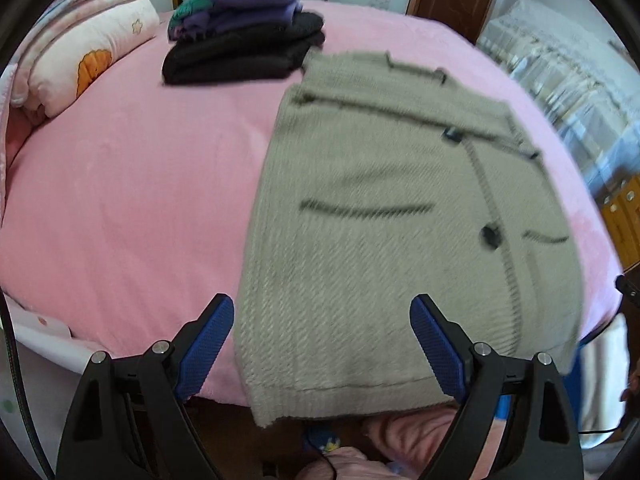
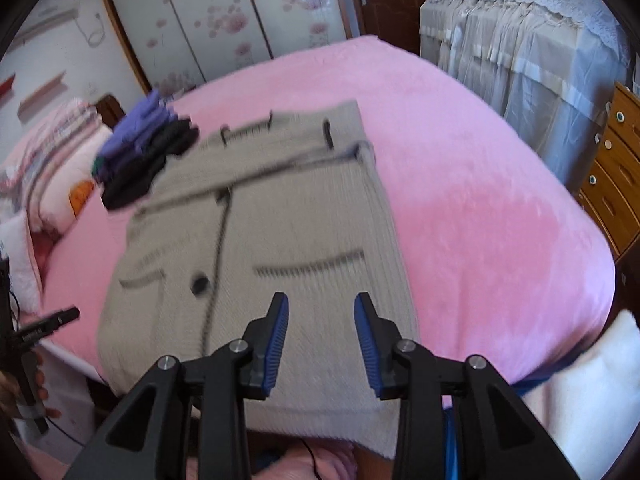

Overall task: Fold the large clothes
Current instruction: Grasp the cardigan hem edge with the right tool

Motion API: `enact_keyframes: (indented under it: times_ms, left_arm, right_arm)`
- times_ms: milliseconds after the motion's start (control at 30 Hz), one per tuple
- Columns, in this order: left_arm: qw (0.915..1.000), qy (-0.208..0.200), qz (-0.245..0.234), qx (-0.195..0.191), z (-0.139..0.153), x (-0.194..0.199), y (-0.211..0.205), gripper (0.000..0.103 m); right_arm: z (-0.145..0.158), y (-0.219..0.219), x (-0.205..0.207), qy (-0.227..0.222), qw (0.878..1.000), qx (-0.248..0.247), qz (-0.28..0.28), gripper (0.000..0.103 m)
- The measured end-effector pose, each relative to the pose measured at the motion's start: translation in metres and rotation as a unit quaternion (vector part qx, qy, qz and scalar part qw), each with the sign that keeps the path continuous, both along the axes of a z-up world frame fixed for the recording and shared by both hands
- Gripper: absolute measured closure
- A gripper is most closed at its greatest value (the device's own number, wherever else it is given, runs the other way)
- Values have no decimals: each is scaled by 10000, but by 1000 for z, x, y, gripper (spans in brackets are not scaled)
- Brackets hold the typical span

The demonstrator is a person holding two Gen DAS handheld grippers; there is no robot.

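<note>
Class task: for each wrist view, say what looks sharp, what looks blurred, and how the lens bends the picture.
Left wrist view: the fingers are sharp, the cardigan is smeared by motion blur, and the bed bulges from fisheye distortion with dark corners. Right wrist view: the fingers are crisp, the cardigan and folded pile are blurred, and the wardrobe frame bows.
</note>
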State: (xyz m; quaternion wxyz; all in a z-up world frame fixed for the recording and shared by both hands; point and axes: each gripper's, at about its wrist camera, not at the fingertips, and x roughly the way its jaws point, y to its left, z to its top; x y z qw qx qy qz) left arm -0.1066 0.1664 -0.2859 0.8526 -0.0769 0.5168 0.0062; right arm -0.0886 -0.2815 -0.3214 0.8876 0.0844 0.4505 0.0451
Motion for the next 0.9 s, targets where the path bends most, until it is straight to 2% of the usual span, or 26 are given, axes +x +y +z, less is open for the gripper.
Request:
enact_keyframes:
  times_ms: [167,367,633,900]
  left_arm:
    - [9999,83,85,13,-42,-7,9,19]
    - [10000,-36,-39,-53,-61,-14,12,19]
    - [9993,-281,-142,-186,-70,-26,18,19]
    - [9970,-691,-247,-245,-77,-50,24,19]
  right_arm:
    - [-47,-10,-7,416,9991,-91,-47,69]
    - [-86,-27,-16,776,9967,-243,-34,69]
    - [-104,-33,-28,758,9962,-360,228,69]
    - [-109,-37,-39,448,9970,-420,466,69]
